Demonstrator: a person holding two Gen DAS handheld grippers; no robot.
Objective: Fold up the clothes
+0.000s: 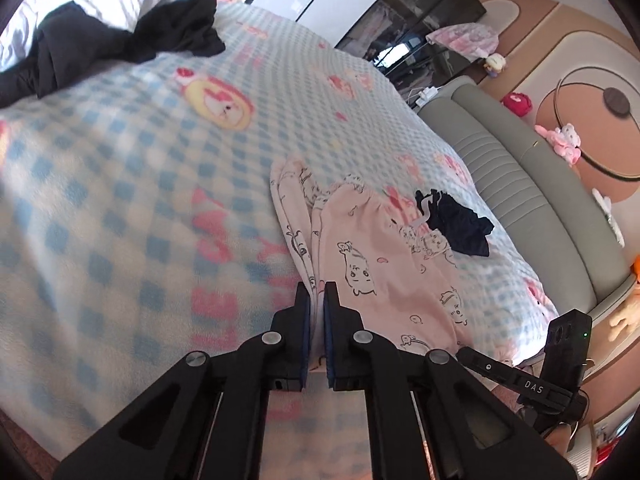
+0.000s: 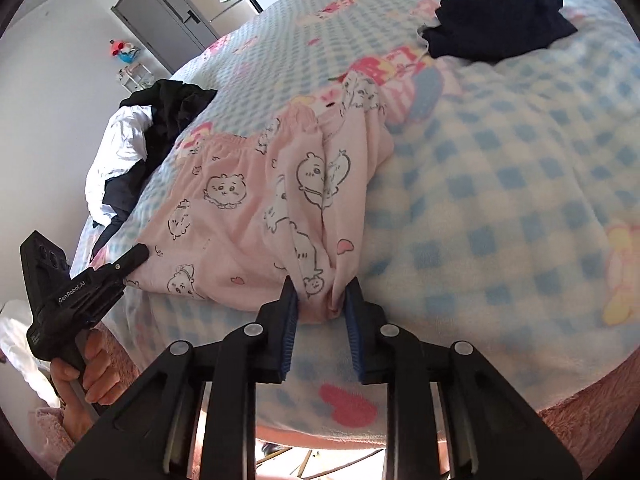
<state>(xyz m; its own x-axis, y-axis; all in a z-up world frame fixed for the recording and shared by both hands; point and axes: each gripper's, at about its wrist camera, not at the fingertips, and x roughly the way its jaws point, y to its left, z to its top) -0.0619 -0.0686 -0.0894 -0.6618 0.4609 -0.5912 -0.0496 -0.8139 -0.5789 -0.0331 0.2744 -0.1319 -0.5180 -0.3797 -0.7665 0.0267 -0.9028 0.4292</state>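
Pink cartoon-print fleece pyjama bottoms point(image 2: 256, 200) hang clamped in my left gripper point(image 1: 317, 300) and right gripper point(image 2: 322, 294); I keep both near corners level and taut.

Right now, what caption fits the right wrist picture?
Right claw pinching pink cartoon pajama pants on a checkered blanket.

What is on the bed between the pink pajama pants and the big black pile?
Nothing: in the left wrist view, only bare checkered blanket lies between the pink pajama pants and the black clothes pile.
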